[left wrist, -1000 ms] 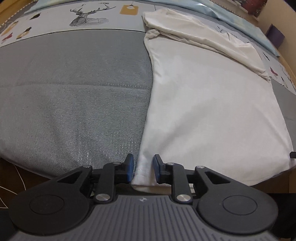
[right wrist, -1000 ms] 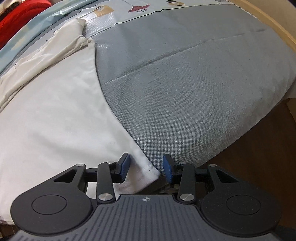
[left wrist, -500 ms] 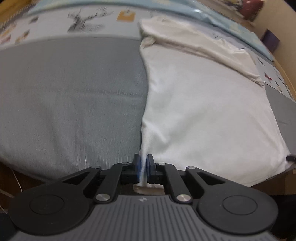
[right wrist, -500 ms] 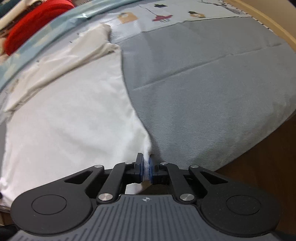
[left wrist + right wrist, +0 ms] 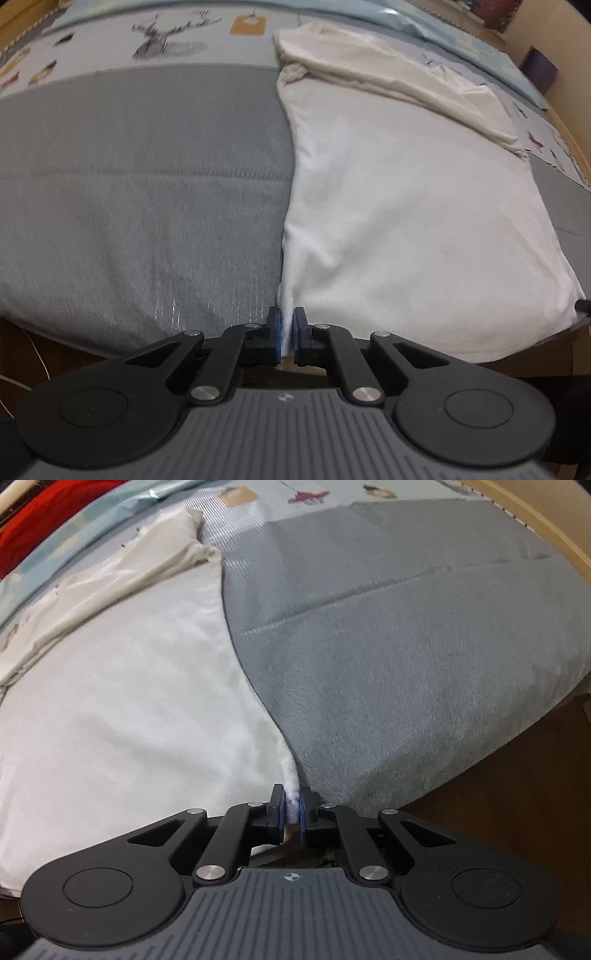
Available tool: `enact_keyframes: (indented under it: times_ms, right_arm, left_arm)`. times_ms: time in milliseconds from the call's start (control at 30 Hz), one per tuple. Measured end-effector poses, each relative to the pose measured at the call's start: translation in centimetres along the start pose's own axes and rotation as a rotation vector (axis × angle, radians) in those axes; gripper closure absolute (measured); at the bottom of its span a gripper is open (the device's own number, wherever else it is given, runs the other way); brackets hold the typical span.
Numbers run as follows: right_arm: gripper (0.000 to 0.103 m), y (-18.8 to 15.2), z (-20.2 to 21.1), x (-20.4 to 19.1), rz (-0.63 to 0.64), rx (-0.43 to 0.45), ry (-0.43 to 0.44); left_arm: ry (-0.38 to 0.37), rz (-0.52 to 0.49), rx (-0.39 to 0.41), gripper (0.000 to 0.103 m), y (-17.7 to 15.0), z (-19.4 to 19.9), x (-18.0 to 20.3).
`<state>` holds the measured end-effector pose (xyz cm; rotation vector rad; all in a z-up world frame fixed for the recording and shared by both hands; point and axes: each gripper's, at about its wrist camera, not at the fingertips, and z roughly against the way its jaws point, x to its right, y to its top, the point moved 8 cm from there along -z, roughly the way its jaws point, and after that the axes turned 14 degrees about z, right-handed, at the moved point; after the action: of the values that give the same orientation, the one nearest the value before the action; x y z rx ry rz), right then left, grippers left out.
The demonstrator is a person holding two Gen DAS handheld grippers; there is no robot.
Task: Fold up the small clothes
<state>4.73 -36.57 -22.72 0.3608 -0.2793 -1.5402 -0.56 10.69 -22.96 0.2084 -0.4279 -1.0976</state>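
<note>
The white garment [image 5: 406,206] lies spread flat on the bed [image 5: 140,192], its near corners clamped by the left gripper [image 5: 287,338] and right gripper [image 5: 292,818]. Both corners should be lifted together and carried evenly toward the far edge, so the fold stays square.

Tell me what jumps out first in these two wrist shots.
A white garment lies spread flat on the grey bedspread, its far part already folded over into a band. The left tongs and the right tongs have just closed, each pinching one near corner of the white garment at the bed's front edge. Red fabric sits at the far left in the right wrist view.
</note>
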Motion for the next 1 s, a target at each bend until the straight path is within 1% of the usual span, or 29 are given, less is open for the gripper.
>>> enact_keyframes:
  times_ms: [133, 267, 400, 467, 533, 633, 700, 767, 800, 833, 900, 1000]
  right_arm:
    - [0.097, 1.1, 2.5, -0.4, -0.003, 0.070, 0.035]
    - [0.097, 3.0, 7.0, -0.7, -0.027, 0.193, 0.122]
    - [0.097, 4.0, 12.5, -0.7, -0.005, 0.302, 0.200]
    - [0.097, 3.9, 15.5, -0.2, 0.007, 0.346, 0.244]
    - [0.097, 3.2, 18.7, 0.4, 0.040, 0.379, 0.280]
    - [0.097, 1.5, 23.2, 0.9, 0.079, 0.397, 0.353]
    - [0.097, 0.4, 25.3, 1.2, 0.096, 0.410, 0.390]
    - [0.097, 0.1, 25.7, 1.7, 0.069, 0.399, 0.414]
    - [0.097, 0.3, 25.2, 1.7, 0.046, 0.390, 0.427]
    - [0.097, 0.7, 24.5, 1.6, 0.035, 0.385, 0.425]
    - [0.097, 2.1, 22.2, 1.1, 0.021, 0.372, 0.395]
    - [0.097, 5.6, 17.9, 0.4, -0.040, 0.341, 0.374]
  left_arm:
    - [-0.047, -0.061, 0.058, 0.097, 1.5, 3.6, 1.1]
    - [-0.135, -0.099, 0.132, 0.098, 2.8, 8.7, 1.7]
    - [-0.201, -0.118, 0.172, 0.098, 2.6, 14.0, 1.0]
    - [-0.228, -0.137, 0.183, 0.098, 2.3, 16.8, 0.3]
    - [-0.274, -0.161, 0.185, 0.098, 1.3, 20.0, -0.7]
    - [-0.318, -0.160, 0.171, 0.098, 0.5, 23.1, -2.4]
    - [-0.327, -0.132, 0.155, 0.098, 0.6, 23.7, -3.1]
    - [-0.323, -0.111, 0.151, 0.098, 1.6, 22.9, -3.2]
    - [-0.312, -0.109, 0.151, 0.098, 2.3, 21.9, -2.9]
    - [-0.296, -0.102, 0.149, 0.098, 3.2, 20.7, -2.5]
    - [-0.268, -0.087, 0.150, 0.098, 5.6, 17.8, -1.8]
    - [-0.216, -0.065, 0.149, 0.098, 10.1, 12.3, -0.8]
